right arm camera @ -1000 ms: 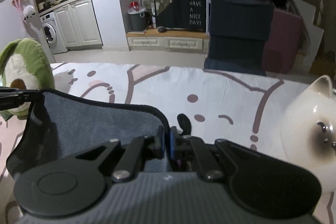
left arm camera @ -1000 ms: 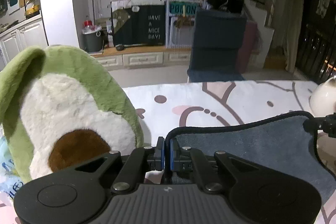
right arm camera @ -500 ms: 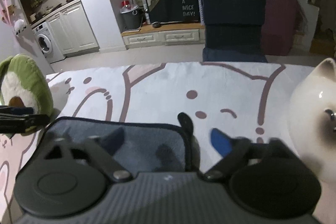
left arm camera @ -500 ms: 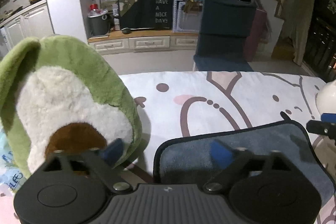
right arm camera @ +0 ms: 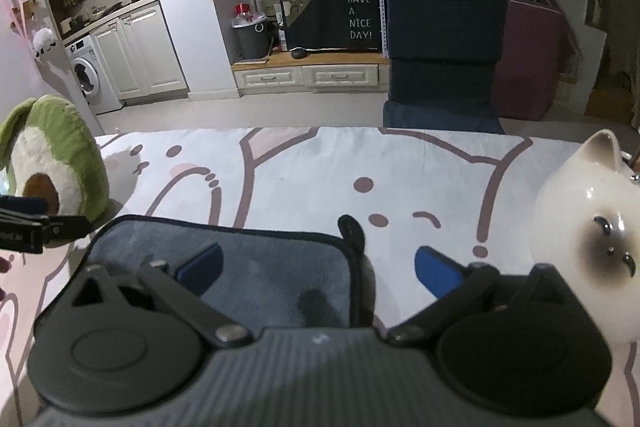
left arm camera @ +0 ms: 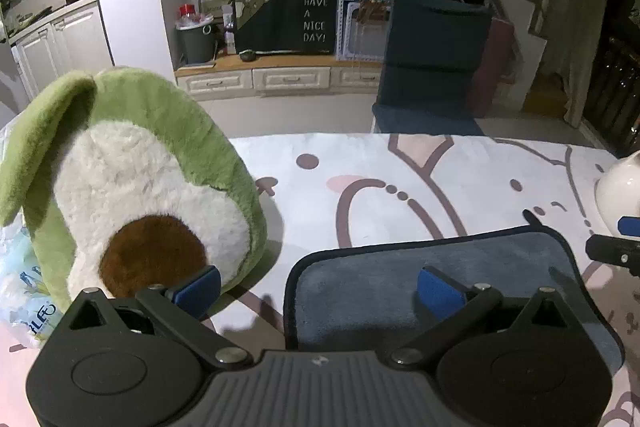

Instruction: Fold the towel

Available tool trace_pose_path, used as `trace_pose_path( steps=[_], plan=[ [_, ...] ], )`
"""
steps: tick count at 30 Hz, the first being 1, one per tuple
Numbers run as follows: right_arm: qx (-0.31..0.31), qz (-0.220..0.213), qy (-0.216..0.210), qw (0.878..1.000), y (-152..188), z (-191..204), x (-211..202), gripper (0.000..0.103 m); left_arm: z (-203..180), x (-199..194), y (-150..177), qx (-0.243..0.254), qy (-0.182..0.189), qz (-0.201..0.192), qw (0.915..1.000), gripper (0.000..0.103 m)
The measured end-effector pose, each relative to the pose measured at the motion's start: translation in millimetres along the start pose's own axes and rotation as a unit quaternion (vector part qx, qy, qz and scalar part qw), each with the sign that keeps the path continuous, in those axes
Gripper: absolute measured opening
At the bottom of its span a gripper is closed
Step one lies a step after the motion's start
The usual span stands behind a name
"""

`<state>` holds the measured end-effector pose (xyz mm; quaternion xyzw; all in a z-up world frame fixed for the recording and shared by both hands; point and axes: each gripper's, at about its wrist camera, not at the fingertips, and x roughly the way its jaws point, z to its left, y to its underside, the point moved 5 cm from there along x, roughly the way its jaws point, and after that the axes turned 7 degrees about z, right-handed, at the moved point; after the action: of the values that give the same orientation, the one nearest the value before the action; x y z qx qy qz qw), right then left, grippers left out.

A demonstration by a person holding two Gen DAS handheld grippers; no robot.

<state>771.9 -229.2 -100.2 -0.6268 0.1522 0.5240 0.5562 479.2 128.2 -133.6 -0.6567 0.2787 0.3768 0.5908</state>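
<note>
With both the left tongs (left arm camera: 318, 287) and right tongs (right arm camera: 318, 265) spread empty, I judge the soft, limp grey towel (left arm camera: 432, 263), flat on the tabletop (left arm camera: 400, 167), best pinched at its bound corners.

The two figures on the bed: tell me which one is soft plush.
The green avocado plush on the left, fuzzy with a brown pit. The white cat figurine on the right is glossy and hard-looking.

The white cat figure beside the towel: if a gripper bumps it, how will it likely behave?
The white cat figure looks glossy with bright highlights, so it is probably ceramic: hard, slippery and breakable. It stands tall and rounded on the soft printed cover, so it may tip rather than slide. The open right gripper is close to it, beside the towel.
</note>
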Motion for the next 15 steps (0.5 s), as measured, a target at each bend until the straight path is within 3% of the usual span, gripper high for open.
trace_pose_path(
  steps=[15],
  plan=[
    [0.007, 0.011, 0.011, 1.0, 12.5, 14.9, -22.7, 0.103, -10.9, -30.5, 15.4, 0.007, 0.002, -0.007, 0.9999, 0.103]
  ],
)
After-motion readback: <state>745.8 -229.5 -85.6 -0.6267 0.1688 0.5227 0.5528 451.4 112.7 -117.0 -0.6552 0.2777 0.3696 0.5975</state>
